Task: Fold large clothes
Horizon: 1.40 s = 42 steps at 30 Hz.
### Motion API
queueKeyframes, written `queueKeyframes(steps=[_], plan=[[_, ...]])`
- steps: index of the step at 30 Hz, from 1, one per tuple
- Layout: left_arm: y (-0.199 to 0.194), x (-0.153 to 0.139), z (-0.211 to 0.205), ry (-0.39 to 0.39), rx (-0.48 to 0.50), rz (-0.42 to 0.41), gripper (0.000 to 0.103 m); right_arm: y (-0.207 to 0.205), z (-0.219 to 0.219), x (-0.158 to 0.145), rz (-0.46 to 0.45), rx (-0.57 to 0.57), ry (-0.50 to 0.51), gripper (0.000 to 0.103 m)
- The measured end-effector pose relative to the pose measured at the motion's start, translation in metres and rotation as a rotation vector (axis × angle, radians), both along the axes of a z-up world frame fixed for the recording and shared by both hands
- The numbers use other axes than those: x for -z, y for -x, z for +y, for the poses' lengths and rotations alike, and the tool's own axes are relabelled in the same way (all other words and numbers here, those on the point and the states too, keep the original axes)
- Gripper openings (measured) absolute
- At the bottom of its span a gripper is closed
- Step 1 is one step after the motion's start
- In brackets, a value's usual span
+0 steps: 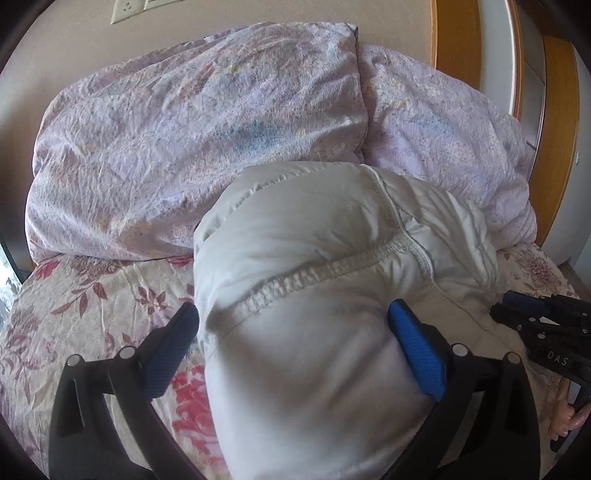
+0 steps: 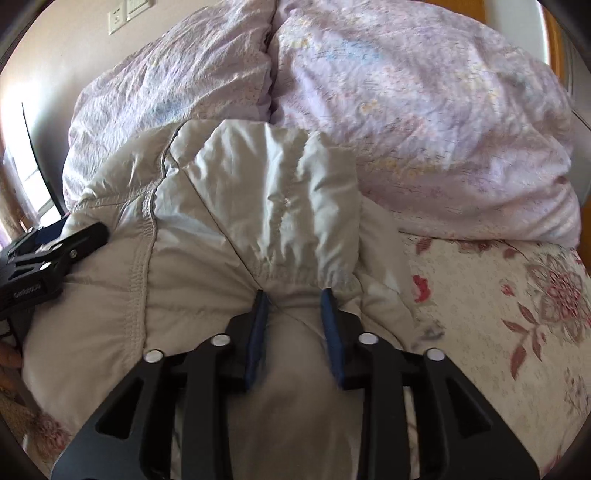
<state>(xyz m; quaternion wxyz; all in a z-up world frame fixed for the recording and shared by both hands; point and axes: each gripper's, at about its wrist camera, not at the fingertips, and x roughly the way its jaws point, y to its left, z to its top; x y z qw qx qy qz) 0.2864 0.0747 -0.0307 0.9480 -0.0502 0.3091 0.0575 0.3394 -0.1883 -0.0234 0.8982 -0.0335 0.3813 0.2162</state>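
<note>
A pale beige padded jacket (image 1: 314, 240) lies bunched on the bed, with stitched seams running across it. My left gripper (image 1: 291, 308) stands wide open over its near end, and the jacket's bulk fills the gap between the blue pads (image 1: 417, 358). In the right wrist view the jacket (image 2: 258, 192) shows a folded panel with a gathered hem. My right gripper (image 2: 293, 292) is partly open at that hem, with a ridge of cloth between its pads (image 2: 258, 332), which do not pinch it. Each gripper shows in the other's view: the right gripper (image 1: 546, 325) and the left gripper (image 2: 48, 254).
A crumpled lilac duvet (image 1: 184, 129) (image 2: 443, 129) is heaped behind the jacket. The floral bedsheet (image 1: 92, 314) (image 2: 517, 314) shows on both sides. Wooden furniture (image 1: 554, 147) stands at the right, wall sockets (image 1: 125, 9) above. A hand (image 1: 569, 417) holds the right gripper.
</note>
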Motion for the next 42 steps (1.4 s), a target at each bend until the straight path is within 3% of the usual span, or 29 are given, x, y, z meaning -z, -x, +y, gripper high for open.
queueKeyframes(steps=[1, 2, 4, 9, 11, 17, 30, 42], plan=[[0.011, -0.005, 0.001, 0.013, 0.004, -0.002, 0.101, 0.008, -0.006, -0.008, -0.007, 0.034, -0.006, 0.094], [0.022, -0.01, 0.001, 0.022, 0.011, -0.009, 0.101, 0.019, -0.013, -0.015, -0.022, 0.037, -0.041, 0.101], [0.045, -0.018, 0.001, 0.037, 0.032, -0.027, 0.101, 0.038, -0.022, -0.026, -0.043, 0.02, -0.093, 0.101], [0.107, -0.025, 0.002, 0.093, 0.09, -0.035, 0.101, 0.086, -0.031, -0.039, -0.061, 0.083, -0.033, 0.102], [0.128, -0.022, 0.002, 0.118, 0.099, -0.033, 0.101, 0.102, -0.033, -0.04, -0.054, 0.08, -0.057, 0.102], [0.175, -0.008, -0.007, 0.117, 0.081, 0.043, 0.101, 0.146, -0.042, -0.037, -0.015, 0.099, -0.103, 0.102], [0.219, -0.001, -0.021, 0.145, 0.062, 0.067, 0.101, 0.206, -0.043, -0.025, 0.018, 0.127, -0.039, 0.102], [0.232, -0.004, -0.035, 0.113, 0.069, 0.071, 0.101, 0.225, -0.043, -0.032, 0.009, 0.114, -0.035, 0.102]])
